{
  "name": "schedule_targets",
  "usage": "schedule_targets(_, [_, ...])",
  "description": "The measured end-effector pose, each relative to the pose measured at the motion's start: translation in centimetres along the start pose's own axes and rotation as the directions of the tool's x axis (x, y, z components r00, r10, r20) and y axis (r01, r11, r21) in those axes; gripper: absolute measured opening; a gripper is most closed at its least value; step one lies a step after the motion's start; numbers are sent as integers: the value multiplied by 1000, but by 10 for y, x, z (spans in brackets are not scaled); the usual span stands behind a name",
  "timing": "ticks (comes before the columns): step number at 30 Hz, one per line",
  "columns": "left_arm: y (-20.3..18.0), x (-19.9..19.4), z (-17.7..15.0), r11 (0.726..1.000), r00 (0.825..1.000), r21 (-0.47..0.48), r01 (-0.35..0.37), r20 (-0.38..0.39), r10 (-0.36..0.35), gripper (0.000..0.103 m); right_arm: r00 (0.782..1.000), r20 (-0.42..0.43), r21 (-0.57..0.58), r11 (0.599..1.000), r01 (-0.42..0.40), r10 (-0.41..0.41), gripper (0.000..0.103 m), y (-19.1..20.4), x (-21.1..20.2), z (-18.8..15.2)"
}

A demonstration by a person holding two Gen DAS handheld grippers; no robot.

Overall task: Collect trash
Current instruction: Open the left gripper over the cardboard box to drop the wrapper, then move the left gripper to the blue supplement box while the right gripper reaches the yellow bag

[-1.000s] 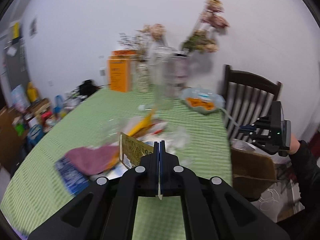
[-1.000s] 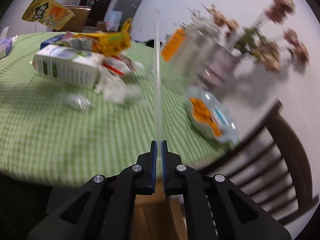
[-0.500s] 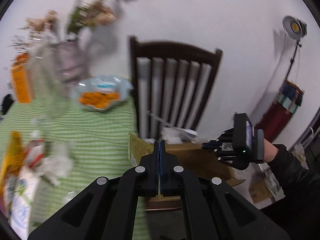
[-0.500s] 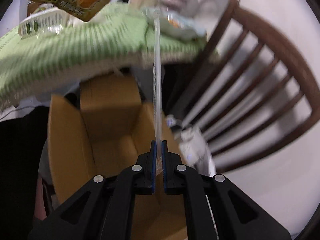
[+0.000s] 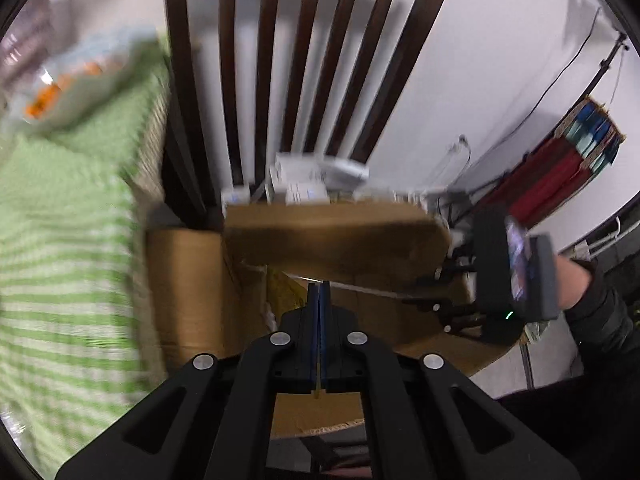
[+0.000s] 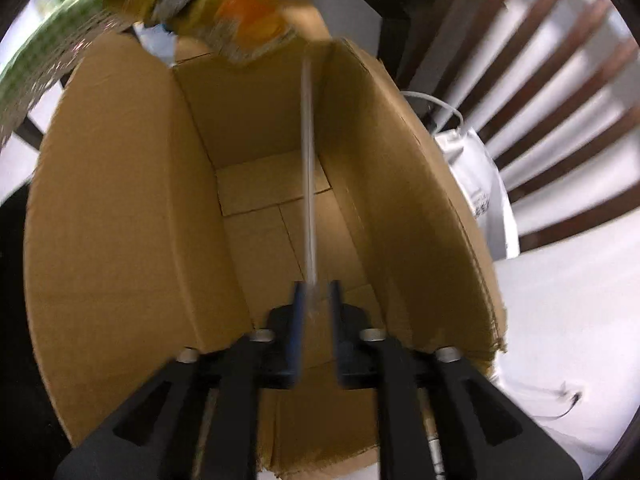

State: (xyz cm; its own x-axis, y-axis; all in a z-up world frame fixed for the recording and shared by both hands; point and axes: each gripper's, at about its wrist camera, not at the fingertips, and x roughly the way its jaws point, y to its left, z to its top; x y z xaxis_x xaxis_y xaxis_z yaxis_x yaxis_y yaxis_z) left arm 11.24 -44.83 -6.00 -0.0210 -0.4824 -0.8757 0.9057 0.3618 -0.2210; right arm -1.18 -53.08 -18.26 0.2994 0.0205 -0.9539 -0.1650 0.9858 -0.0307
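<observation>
A dark wooden chair [image 5: 288, 60] with a slatted back stands against a plain white wall [image 5: 480, 80]. Just left of the chair lies the table's green striped cloth [image 5: 64, 240]. Right of the chair, a light stand [image 5: 600, 72] rises near the wall beside a red fabric bundle [image 5: 560, 168].

You cannot read any text here. The yellow snack packet [image 6: 244, 20] at the top of the right wrist view carries print, but motion blurs it. The white bag [image 6: 476, 196] beside the cardboard box [image 6: 120, 220] shows small dark marks, too small to read. The white boxes [image 5: 304, 184] behind the carton are blurred too.
</observation>
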Motion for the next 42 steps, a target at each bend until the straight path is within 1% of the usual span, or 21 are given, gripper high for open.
schedule_targets(1, [2,9,0,1000,1000,-10,6,-22,-6,0,1000,15,18,1000,-4,4,49,-3,-1,-1])
schedule_targets(4, [11,34,0,999,998,-40,12,-69,-14,0,998,45,52,998,-41,39,50,-9,-6,0])
schedule_targets(7, [15,55,-1,999,992,-45,26,-123,-32,1,998,63,78,996,-36,31,51,-13,-12,0])
schedule_targets(8, [17,60,-1,999,991,-43,18,-135,-24,8,997,68,86,996,-33,27,51,-14,-15,0])
schedule_targets(9, [17,65,-2,999,990,-38,7,-143,-13,12,997,73,94,995,-30,23,52,-15,-17,0])
schedule_targets(11, [17,69,-2,1000,988,-25,-4,-155,0,30,996,88,110,994,-29,19,54,-17,-21,0])
schedule_targets(12, [18,68,-2,1000,988,-25,-13,-154,9,32,996,91,113,993,-28,18,55,-17,-23,0])
schedule_targets(15, [19,61,1,999,991,-30,-17,-137,12,35,995,98,122,992,-18,6,55,-21,-27,2])
schedule_targets(16, [20,57,1,999,991,-32,-20,-130,16,38,995,101,125,992,-12,0,55,-21,-29,2])
schedule_targets(20, [22,31,4,999,997,-39,-29,-69,26,45,993,118,126,992,9,-24,56,-20,-40,5])
schedule_targets(22, [22,19,4,999,999,-39,-34,-41,32,47,991,131,126,992,23,-40,60,-20,-47,7])
schedule_targets(24, [22,3,2,999,999,-35,-41,-7,41,48,988,142,125,992,35,-53,61,-19,-54,10])
schedule_targets(26, [23,-12,-1,998,998,-33,-52,32,53,59,987,147,119,992,51,-68,62,-18,-59,14])
schedule_targets(27, [24,-21,-4,998,997,-35,-54,62,56,60,986,150,116,991,59,-77,62,-17,-62,17])
schedule_targets(30, [28,-45,-11,998,992,-43,-54,112,59,66,982,159,110,990,85,-102,63,-15,-69,26])
schedule_targets(32, [31,-61,-17,996,986,-51,-71,151,78,74,978,166,109,988,109,-126,65,-11,-77,32])
schedule_targets(34, [35,-77,-24,994,977,-54,-90,188,99,75,974,168,107,985,136,-152,66,-7,-84,38])
schedule_targets(37, [40,-98,-35,993,964,-61,-101,241,113,77,964,177,113,977,179,-197,66,-2,-97,46])
schedule_targets(39, [45,-117,-42,992,950,-76,-99,291,117,78,957,190,130,972,196,-219,66,-1,-106,51])
schedule_targets(40, [46,-125,-45,992,944,-82,-97,309,118,79,951,201,146,967,210,-237,66,-1,-113,55])
schedule_targets(42, [51,-147,-51,991,927,-98,-96,354,124,82,938,228,178,959,222,-260,66,1,-127,63])
